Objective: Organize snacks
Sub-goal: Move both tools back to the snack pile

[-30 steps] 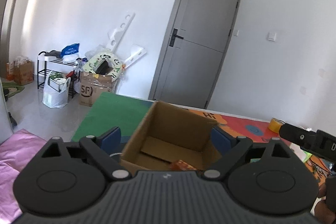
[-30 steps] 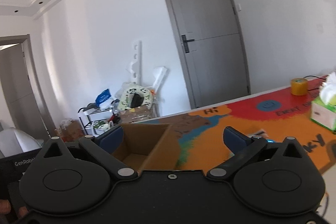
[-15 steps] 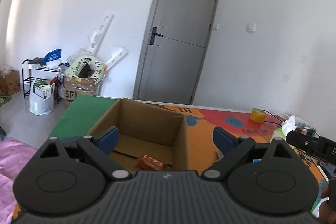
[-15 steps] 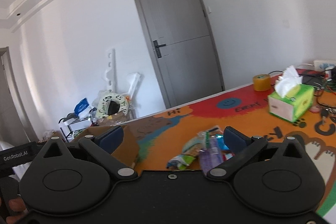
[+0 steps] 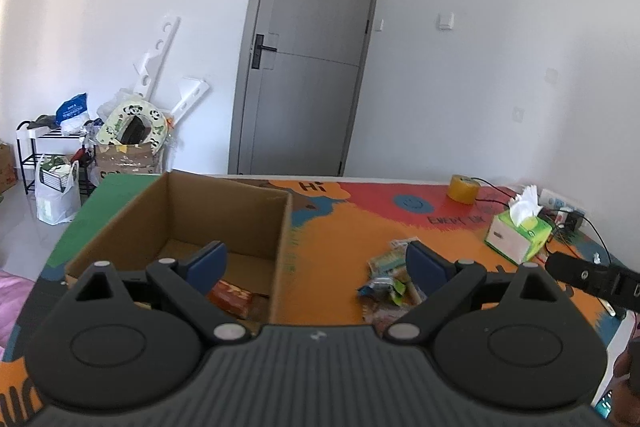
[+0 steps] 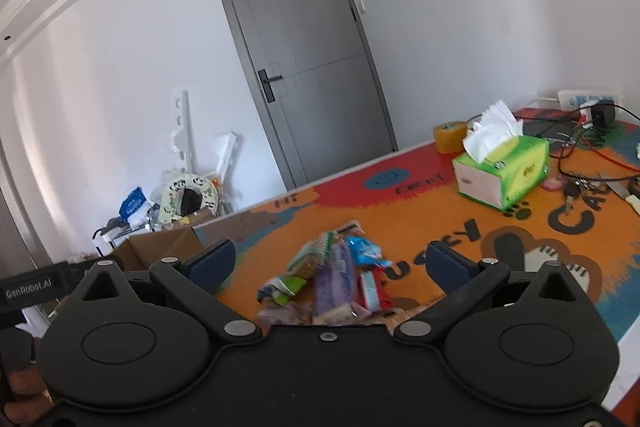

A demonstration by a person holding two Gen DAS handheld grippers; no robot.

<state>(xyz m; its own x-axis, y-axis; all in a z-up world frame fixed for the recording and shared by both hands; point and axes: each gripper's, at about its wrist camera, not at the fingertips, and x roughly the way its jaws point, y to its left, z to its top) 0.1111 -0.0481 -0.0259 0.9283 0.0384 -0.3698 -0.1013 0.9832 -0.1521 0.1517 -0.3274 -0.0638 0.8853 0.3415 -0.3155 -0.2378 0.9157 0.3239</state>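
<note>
An open cardboard box (image 5: 224, 215) stands on the colourful table mat (image 5: 340, 227), with an orange snack packet (image 5: 232, 297) inside near its front. It also shows at the left in the right wrist view (image 6: 160, 247). A pile of snack packets (image 6: 332, 275) lies on the mat to the right of the box; it also shows in the left wrist view (image 5: 390, 279). My left gripper (image 5: 316, 263) is open and empty, above the box's right wall. My right gripper (image 6: 330, 261) is open and empty, just above the snack pile.
A green tissue box (image 6: 504, 171) and a roll of yellow tape (image 6: 450, 137) stand at the far right of the table. Cables, keys and a power strip (image 6: 588, 99) lie beyond them. A grey door (image 5: 308, 67) and floor clutter are behind.
Both grippers have swung right. The left view has moved from the box interior toward its right wall. The right view has moved from the box to the snack pile. Both stay open.
</note>
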